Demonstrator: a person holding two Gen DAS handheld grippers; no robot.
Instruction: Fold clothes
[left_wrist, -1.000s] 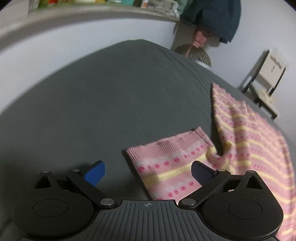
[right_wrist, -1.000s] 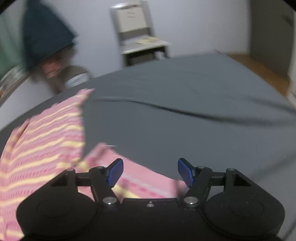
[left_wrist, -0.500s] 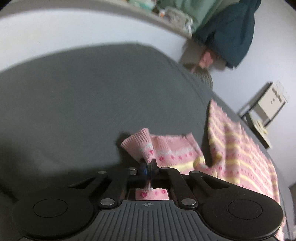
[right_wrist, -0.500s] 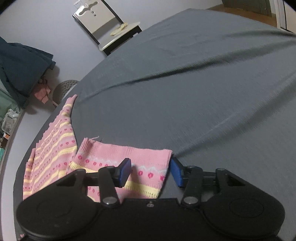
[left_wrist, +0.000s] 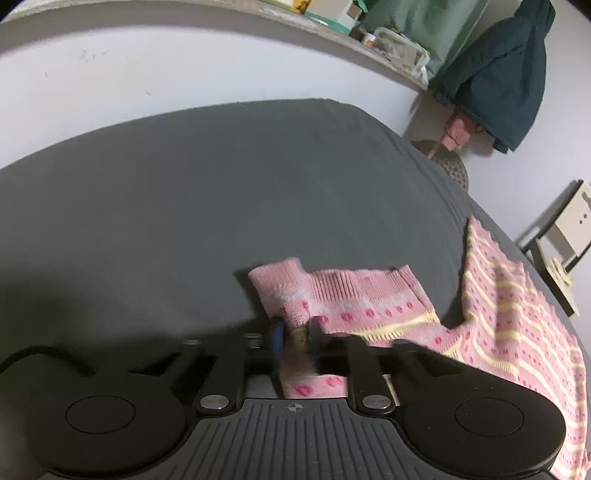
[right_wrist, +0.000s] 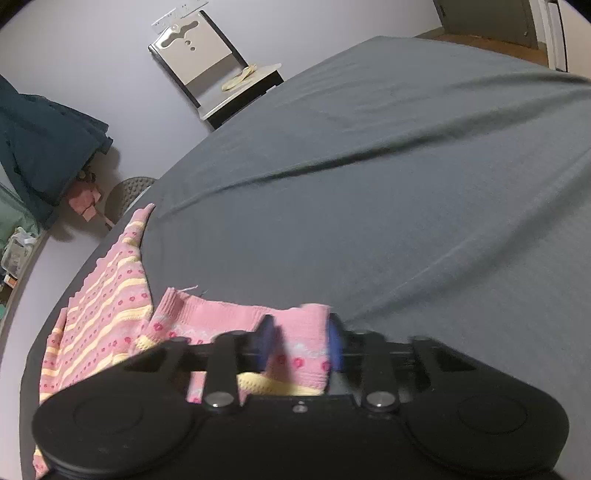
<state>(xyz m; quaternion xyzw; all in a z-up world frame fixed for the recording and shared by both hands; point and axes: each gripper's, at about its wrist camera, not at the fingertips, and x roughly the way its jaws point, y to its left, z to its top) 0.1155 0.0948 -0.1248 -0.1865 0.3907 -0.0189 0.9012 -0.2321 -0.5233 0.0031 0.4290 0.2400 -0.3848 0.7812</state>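
Both jaws are clenched on knit: our left gripper (left_wrist: 295, 334) pinches one cuff corner of the pink sweater (left_wrist: 509, 295), our right gripper (right_wrist: 300, 341) the opposite sleeve's cuff. The sweater lies spread on the grey bed (left_wrist: 221, 192), with its sleeves nearest us. We judge that taking the two cuffs together lets us carry both sleeves across the body evenly, without the knit skewing.

Left gripper (left_wrist: 294, 334) clamped; right gripper (right_wrist: 300, 345) (blurred) seemingly narrowed.
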